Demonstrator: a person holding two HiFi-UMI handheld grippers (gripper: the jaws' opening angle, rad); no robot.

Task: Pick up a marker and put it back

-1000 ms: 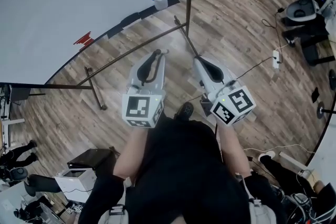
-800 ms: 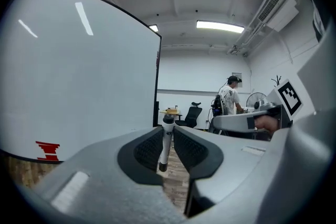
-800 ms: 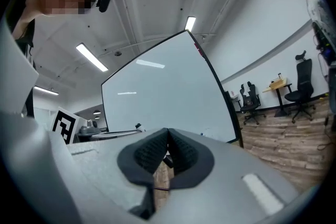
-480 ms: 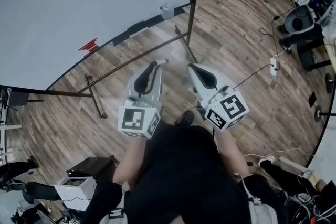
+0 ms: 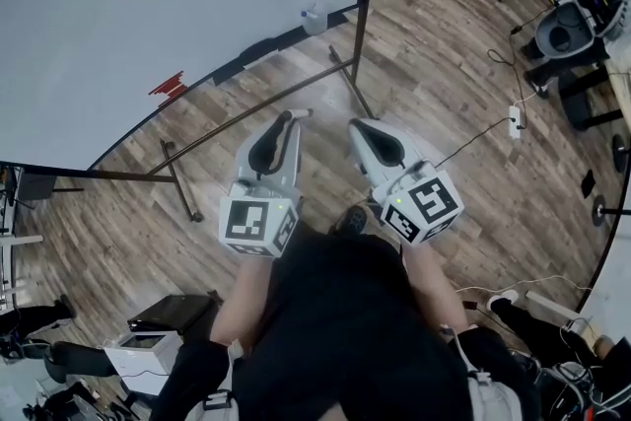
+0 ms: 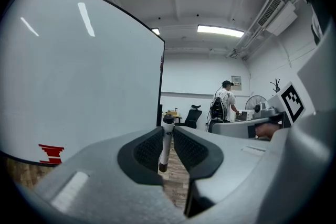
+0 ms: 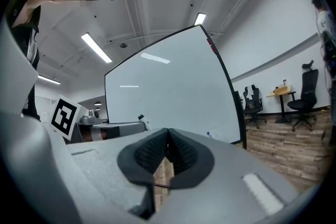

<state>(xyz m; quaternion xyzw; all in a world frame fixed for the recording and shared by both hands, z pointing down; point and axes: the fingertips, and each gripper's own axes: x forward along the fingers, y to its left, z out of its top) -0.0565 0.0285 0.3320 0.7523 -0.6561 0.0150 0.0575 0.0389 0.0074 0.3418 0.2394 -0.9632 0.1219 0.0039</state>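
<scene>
Glossy smooth whiteboard (image 5: 148,5), matt wood-plank floor (image 5: 444,94), smooth white plastic marker (image 6: 165,149), matt grey plastic left gripper (image 6: 168,131)

Bright, even room light falls from ceiling strip lights (image 6: 220,31), so shadows on the wood floor (image 5: 434,104) are faint. The lights streak pale glare across the whiteboard (image 6: 84,18). Both gripper views bend straight edges hard and go black at the corners. My left tongs (image 6: 167,132) look soft close to the lens. The head view is fairly sharp.
</scene>
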